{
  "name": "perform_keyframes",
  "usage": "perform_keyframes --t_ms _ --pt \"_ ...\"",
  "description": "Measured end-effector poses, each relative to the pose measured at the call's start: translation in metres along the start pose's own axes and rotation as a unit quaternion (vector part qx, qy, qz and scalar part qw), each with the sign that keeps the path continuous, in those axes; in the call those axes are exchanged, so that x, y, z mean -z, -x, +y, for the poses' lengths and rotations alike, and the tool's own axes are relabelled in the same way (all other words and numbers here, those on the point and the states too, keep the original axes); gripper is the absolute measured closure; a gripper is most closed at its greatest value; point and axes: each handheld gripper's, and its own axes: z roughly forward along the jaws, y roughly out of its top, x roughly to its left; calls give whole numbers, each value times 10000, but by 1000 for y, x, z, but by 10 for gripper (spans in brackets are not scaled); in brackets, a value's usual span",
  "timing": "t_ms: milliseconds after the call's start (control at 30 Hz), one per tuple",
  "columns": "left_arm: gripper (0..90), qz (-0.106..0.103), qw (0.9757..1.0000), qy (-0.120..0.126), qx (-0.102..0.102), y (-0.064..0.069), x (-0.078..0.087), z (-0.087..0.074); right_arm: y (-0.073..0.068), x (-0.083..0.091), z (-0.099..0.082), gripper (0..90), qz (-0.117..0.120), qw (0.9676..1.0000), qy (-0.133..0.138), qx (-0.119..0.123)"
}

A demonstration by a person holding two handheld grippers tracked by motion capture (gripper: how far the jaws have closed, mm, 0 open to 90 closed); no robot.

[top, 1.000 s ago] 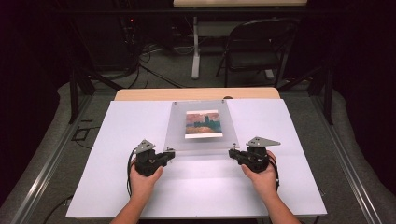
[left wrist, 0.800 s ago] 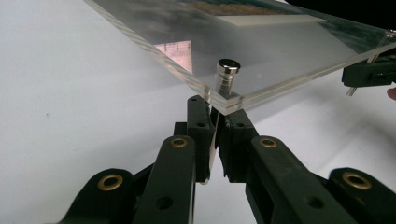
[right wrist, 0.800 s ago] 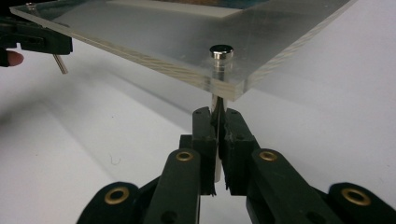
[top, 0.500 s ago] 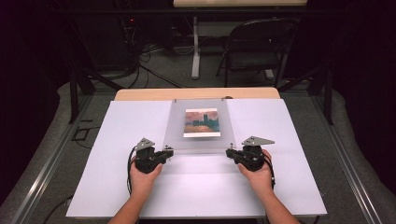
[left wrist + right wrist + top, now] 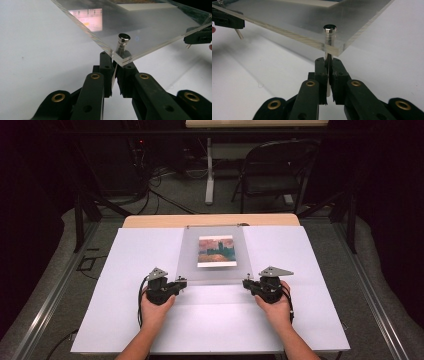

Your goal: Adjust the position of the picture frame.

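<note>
A clear acrylic panel (image 5: pixel 212 270) with a painted picture (image 5: pixel 216 251) under it lies on the white table. My left gripper (image 5: pixel 182 283) is at its near left corner and my right gripper (image 5: pixel 246 283) at its near right corner. In the left gripper view the jaws (image 5: pixel 115 67) are shut on a metal standoff pin (image 5: pixel 123 42) that passes through the panel's corner. The right gripper (image 5: pixel 328 66) is likewise shut on its pin (image 5: pixel 329 32). The panel's near edge stands clear of the table. Each gripper view shows the other gripper far off (image 5: pixel 200 36) (image 5: pixel 227 21).
A white sheet (image 5: pixel 150 250) covers the wooden table (image 5: pixel 150 221). A folding chair (image 5: pixel 272 175), a table leg (image 5: pixel 209 175) and cables on the floor lie beyond the table's far edge. Metal rails (image 5: pixel 55 290) run along both sides.
The right gripper has shifted very slightly left toward the panel's corner. The left gripper and the panel keep their places.
</note>
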Motion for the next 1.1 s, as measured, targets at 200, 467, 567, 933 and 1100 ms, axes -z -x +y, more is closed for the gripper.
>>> perform_keyframes --t_ms 200,467,567,933,1100 --pt "835 95 9999 -70 2 0 -2 -3 -2 -3 -3 850 -38 10000 -88 0" --pt "834 130 9998 -165 -6 -1 -4 -7 -2 -6 -6 847 -37 9998 -191 -31" --pt "832 154 9996 -215 -7 -2 -4 -7 -3 -8 -8 845 -47 9997 -220 -48" --pt "775 237 9995 -203 16 -1 -4 -11 1 -4 -10 741 -42 9996 -209 -160" --pt "654 354 9994 -34 -50 1 1 -11 0 -3 -10 636 -19 9998 -141 -161"
